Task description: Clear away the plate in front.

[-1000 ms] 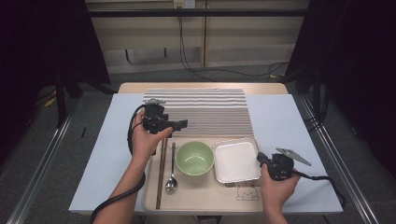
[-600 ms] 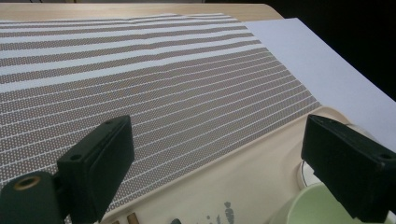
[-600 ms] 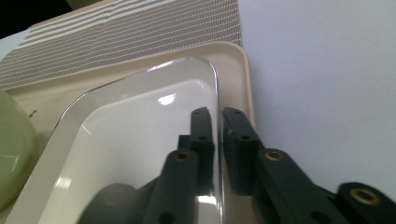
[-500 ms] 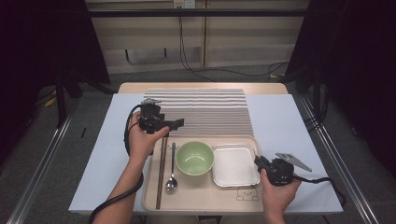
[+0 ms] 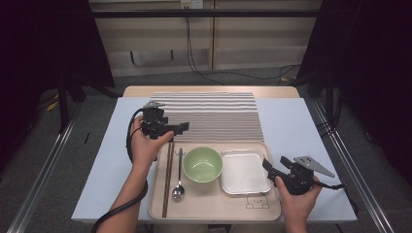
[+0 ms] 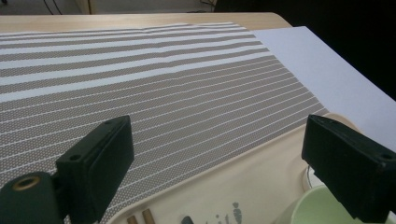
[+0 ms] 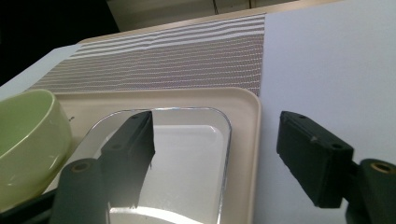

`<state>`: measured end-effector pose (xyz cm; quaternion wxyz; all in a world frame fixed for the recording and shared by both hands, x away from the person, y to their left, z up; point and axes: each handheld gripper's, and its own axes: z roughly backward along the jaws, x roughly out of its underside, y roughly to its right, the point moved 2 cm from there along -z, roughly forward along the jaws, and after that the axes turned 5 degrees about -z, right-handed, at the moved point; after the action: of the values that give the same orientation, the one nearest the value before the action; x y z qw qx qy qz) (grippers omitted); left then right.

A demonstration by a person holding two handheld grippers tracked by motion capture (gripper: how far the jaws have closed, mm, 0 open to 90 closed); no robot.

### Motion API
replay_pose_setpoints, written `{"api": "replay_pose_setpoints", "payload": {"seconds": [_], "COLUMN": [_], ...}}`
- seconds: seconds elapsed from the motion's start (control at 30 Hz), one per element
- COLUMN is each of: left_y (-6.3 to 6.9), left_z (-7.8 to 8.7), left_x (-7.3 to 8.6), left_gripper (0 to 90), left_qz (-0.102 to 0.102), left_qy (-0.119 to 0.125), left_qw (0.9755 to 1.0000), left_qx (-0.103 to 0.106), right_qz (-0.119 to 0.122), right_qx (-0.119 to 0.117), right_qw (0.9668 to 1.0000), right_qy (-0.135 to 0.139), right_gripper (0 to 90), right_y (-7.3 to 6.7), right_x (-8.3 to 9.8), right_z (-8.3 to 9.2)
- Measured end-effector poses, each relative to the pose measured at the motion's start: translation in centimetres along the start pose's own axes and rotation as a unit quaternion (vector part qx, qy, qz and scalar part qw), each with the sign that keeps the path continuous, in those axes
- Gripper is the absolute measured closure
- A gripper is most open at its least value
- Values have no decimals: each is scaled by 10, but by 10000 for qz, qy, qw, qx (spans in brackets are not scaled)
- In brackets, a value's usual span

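Left gripper hovers with jaws apart over the striped mat, just beyond the tray's far-left corner. Chopsticks, spoon, green bowl and white dish lie on the tray. Right gripper, jaws apart, straddles the tray's right rim.

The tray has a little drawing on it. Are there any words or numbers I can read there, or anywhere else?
No words or numbers can be read anywhere.
The tray has a small bear drawing near its front edge, with no letters I can make out.
A small dark mark sits on the tray's far edge in the left gripper view: too blurred to read.
The bowl, plate, spoon, chopsticks and striped mat carry no text.
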<state>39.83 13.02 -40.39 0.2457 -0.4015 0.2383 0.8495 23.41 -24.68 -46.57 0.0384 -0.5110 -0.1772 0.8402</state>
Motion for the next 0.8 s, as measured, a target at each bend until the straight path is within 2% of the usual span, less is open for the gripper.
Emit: {"api": "replay_pose_setpoints", "payload": {"seconds": [0.07, 0.2, 0.37, 0.4, 0.6, 0.8], "left_y": [-1, -3, -8, -10, -16, -23], "left_z": [2, 6, 14, 16, 23, 29], "left_x": [2, 4, 8, 10, 20, 26], "left_gripper": [90, 90, 88, 83, 76, 58], "left_qz": [-20, 0, 84, 50, 165, 233], "left_qy": [-22, -18, 37, 0, -13, 9], "left_qw": [10000, 10000, 9998, 9998, 9997, 9996], "left_qx": [-41, -92, -200, -194, -196, -183], "right_qz": [5, 205, 389, 431, 566, 776], "right_qx": [-69, -132, -342, -461, -600, -620], "right_qw": [10000, 9996, 9986, 9979, 9965, 9950], "right_qy": [26, 126, 107, 132, 114, -77], "right_gripper": [219, 176, 116, 103, 74, 73], "right_y": [1, 5, 8, 10, 12, 19], "right_x": [-4, -10, -17, -19, -22, -24], "right_z": [1, 4, 6, 6, 7, 9]}}
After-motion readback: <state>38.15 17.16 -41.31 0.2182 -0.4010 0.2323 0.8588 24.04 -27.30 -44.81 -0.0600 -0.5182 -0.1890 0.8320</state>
